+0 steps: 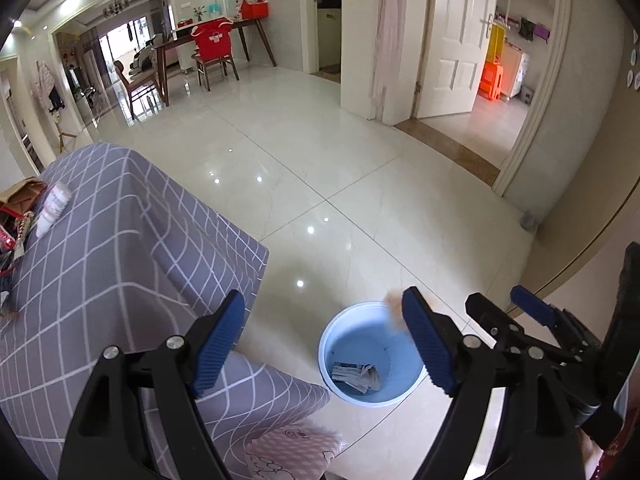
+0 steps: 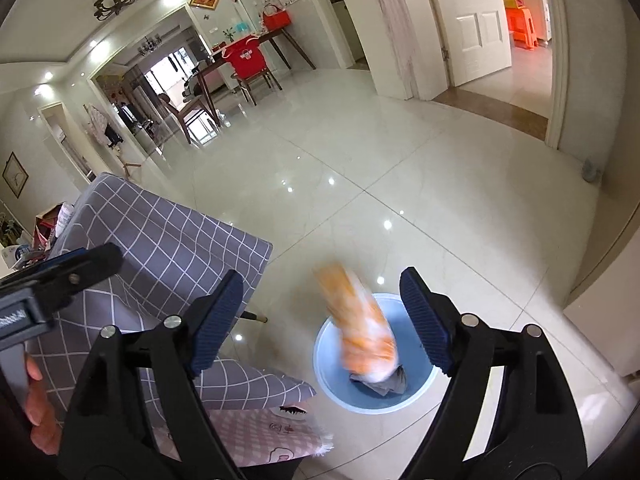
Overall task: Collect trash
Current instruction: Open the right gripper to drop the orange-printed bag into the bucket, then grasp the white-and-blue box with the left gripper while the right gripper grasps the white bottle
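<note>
Right wrist view: the right gripper is spread, a blurred orange-and-white wrapper mid-air above the round blue plastic bin at lower centre, which holds crumpled paper. The left gripper is also spread and empty. More litter waits at left edge on the grey checked tablecloth.

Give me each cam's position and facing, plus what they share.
Left wrist: sits on the left gripper, above the table edge, looking down and forward past open jaws at the bin on the floor; the right gripper shows at right.
Right wrist: sits on the right gripper, looking down at the bin with a blurred orange wrapper over it, jaws open; the left gripper and a hand show at left.
Shared: bin, grey checked tablecloth, dining table, white door.
</note>
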Motion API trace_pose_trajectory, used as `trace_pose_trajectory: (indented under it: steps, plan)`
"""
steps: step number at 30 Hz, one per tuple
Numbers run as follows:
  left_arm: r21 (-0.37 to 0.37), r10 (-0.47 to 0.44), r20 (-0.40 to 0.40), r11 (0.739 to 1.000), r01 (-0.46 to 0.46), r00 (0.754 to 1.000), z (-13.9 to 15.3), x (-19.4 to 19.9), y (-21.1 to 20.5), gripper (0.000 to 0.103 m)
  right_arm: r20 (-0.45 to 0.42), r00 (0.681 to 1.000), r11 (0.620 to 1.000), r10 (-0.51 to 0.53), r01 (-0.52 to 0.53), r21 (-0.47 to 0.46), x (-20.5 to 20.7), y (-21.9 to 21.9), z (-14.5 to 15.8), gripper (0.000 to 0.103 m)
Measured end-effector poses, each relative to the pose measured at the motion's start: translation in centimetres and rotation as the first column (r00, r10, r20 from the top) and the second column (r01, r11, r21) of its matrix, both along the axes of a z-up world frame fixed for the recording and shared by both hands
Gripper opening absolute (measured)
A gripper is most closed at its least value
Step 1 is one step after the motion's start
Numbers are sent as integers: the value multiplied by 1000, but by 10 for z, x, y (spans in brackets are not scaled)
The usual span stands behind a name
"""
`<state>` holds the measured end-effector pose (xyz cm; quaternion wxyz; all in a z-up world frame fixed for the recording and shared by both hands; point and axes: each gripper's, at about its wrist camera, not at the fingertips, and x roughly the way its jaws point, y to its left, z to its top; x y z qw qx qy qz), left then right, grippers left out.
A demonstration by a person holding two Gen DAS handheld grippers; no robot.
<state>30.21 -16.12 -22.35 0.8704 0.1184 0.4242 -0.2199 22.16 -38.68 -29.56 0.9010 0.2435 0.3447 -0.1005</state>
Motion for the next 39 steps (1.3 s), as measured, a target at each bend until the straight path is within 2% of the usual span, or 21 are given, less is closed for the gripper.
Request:
trace_pose_trajectory:
  steps: [7,11,16,21,25,28,31,35,36,38,39]
  plan:
    - [-48,31,15,998,-31,999,23,-4,24,80,22,999,999,40,-40,-16,-2,23,26,80]
    - [-72,47,42,996,-44,998,42,-8,48,80,66,993,994,100,-97,-40,1,52,52,80]
    - [-99,124,102,988,-114,987,74,-8,101,81,121,970,977,209,-201,-77,16,104,87,80]
    - [-127,280,168,957,-260,945,105,2,180,86,154,937,948,314,-301,-99,44,160,112,80]
    - [-95,413,227,911,-401,882,118,21,245,86,155,907,919,391,-376,-118,73,206,124,80]
    - [-70,482,226,875,-479,847,117,43,284,86,141,890,900,434,-418,-126,97,235,129,80]
    - [-69,507,200,861,-504,838,108,62,307,86,115,877,883,467,-453,-123,122,258,128,79]
    - [-61,511,170,859,-509,843,97,87,320,86,73,866,866,494,-484,-124,151,282,123,80]
    - [-56,510,167,860,-508,844,93,89,320,83,59,865,863,499,-489,-127,161,286,122,80]
    - [-49,497,143,867,-495,856,84,99,321,66,36,864,860,503,-495,-126,176,292,117,80]
    - [-48,490,116,871,-488,864,81,106,323,46,17,863,857,505,-499,-125,187,297,114,80]
